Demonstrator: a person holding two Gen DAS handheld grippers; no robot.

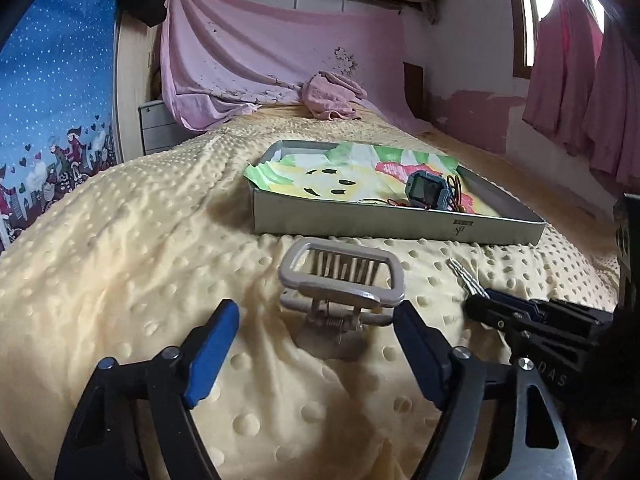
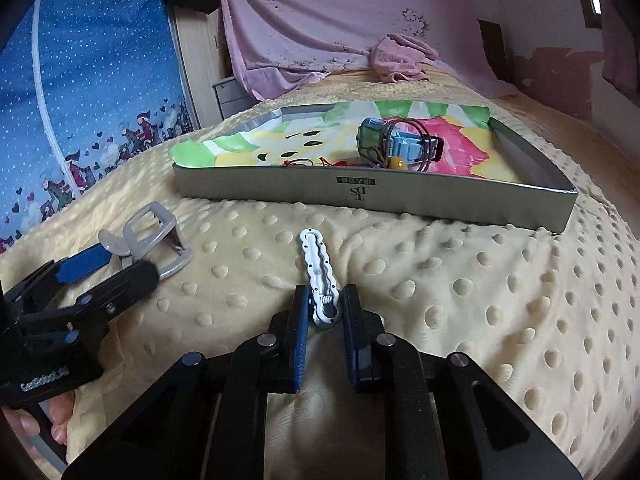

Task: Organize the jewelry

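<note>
While a watch (image 2: pixel 394 140) is already sitting in the tray (image 2: pixel 372 200) upper centre, the right claw (image 2: pixel 326 312) is clenching the white clip (image 2: pixel 320 272) and the left claw (image 1: pixel 316 340) is gaping around the beige clip (image 1: pixel 340 280), both clips still lying on the bed.

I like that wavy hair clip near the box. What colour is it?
The wavy hair clip is white, clearest in the right wrist view.

Soft daylight comes in from the window (image 1: pixel 532 12) far ahead and to the right of my fingers, washed out to white glare there. The room is moderately bright, a little flat. My fingers (image 1: pixel 212 352) throw soft shadows onto the yellow blanket (image 1: pixel 120 280) just beneath them. Both views bulge with fisheye bending, dark at the corners. My other fingers (image 2: pixel 120 280), off to the left, look slightly smeared
</note>
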